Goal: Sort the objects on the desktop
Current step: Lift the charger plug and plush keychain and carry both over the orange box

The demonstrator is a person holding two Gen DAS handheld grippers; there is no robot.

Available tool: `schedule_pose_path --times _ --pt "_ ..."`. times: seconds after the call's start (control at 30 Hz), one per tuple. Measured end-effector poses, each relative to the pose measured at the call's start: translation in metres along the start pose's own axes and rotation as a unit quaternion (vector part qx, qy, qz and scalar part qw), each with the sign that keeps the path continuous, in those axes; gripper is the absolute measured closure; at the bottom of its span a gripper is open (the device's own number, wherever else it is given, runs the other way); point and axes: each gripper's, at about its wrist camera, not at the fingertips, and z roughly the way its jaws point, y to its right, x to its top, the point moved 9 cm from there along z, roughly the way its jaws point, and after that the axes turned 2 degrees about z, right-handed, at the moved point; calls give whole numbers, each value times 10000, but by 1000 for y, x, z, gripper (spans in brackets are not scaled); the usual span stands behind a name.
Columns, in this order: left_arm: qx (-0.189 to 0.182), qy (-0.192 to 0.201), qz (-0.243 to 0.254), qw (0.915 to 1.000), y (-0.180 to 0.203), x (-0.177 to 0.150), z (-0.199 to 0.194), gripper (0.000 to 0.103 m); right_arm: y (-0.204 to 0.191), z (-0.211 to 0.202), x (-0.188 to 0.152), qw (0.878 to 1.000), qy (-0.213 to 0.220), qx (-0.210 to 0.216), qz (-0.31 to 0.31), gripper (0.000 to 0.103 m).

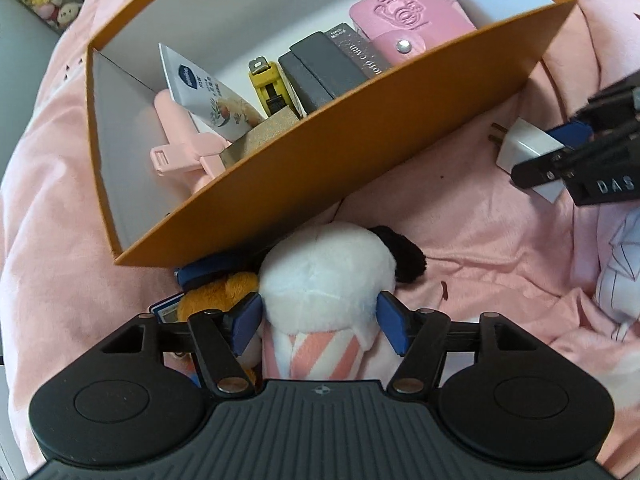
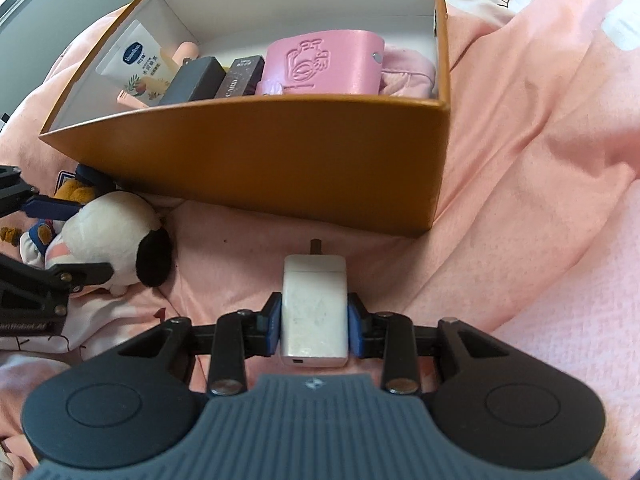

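From the left wrist, the left gripper (image 1: 318, 322) stands wide around the white plush toy (image 1: 326, 276) beside the orange box (image 1: 320, 160), pads not pressing; closing may also snag the brown plush (image 1: 218, 294). From the right wrist, the right gripper (image 2: 314, 320) clamps the white charger (image 2: 314, 312) above the pink bedding (image 2: 520, 160); its smooth sides could slip before the box.

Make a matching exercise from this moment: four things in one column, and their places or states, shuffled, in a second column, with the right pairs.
Things
1. charger
2. plush dog
3. pink wallet
4. yellow knife

Places or states
A. lies in the orange box between a cream tube and a grey case
B. clamped in the right gripper, outside the box
C. on the pink blanket in front of the box, between the wide jaws of the left gripper
D. in the box beside a dark card pack, embossed face up

Pairs: 1-B, 2-C, 3-D, 4-A
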Motion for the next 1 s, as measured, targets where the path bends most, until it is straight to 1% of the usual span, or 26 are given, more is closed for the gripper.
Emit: schedule_pose_path --times 0.1,0.2,0.37,0.47,0.53,0.6,0.67,0.73,0.77,0.87,0.93,1.0 --pt "-72 -29 -14 10000 -1 3 5 25 2 2 -1 9999 -9 75 77 67" --pt "-131 39 43 9999 0 4 9 22 3 2 -1 9998 -19 132 133 67" --pt "-294 169 -111 9994 -4 2 14 19 2 5 -1 9997 -33 171 146 66" --pt "-290 228 -147 9992 -4 0 13 23 1 5 -1 9997 -35 175 150 66" --pt "-282 248 -161 9992 -4 -4 10 27 1 6 -1 9997 -34 191 165 66" --pt "-294 264 -231 9990 -5 -7 6 30 1 5 -1 9996 -43 224 176 65" --pt "-303 285 -347 9985 -7 -11 3 32 0 5 -1 9994 -82 296 186 60" --pt "-304 316 -471 9979 -8 -14 -1 34 -2 5 -1 9988 -158 432 147 53" --pt "-332 358 -566 9972 -9 -15 -4 34 -3 4 -1 9986 -185 476 124 52" --pt "-637 523 -937 9922 -9 -18 -14 35 -3 -1 -1 9983 -223 526 119 52" --pt "-824 662 -1092 9884 -11 -15 -23 35 -3 -4 0 9980 -236 564 139 52" --pt "-922 801 -1195 9853 -9 -9 -39 35 -3 -7 2 9978 -239 592 164 54"
